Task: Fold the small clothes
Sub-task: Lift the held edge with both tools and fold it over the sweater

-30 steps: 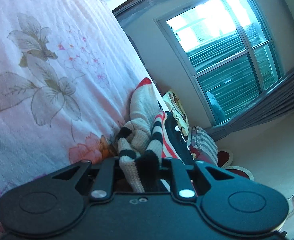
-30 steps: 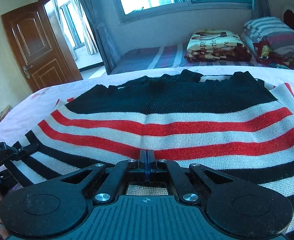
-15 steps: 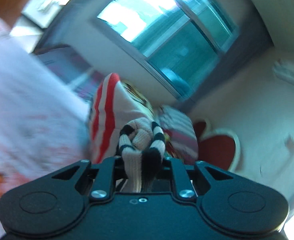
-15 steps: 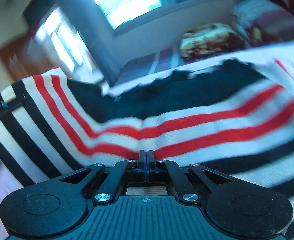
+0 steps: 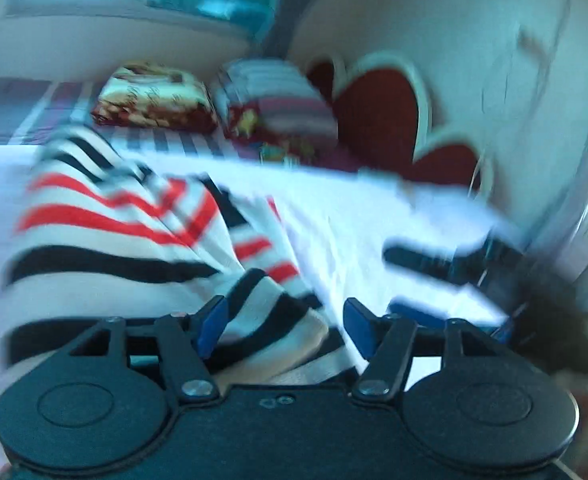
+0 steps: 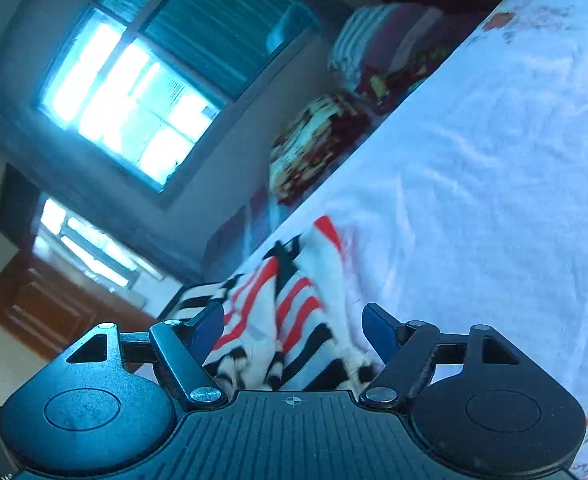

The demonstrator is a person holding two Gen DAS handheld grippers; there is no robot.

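I was working in a home bedroom — a bed (image 6: 494,160) under a pale sheet, stacked folded blankets (image 5: 154,96), a red heart-shaped headboard (image 5: 378,120), a big window (image 6: 134,92), a wooden door (image 6: 42,308).

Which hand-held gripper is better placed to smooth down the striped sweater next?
Probably the left hand-held gripper: the striped sweater spreads wide in front of it. The right hand-held gripper faces mostly bare bedsheet. Both have jaws opening, with knit between them.
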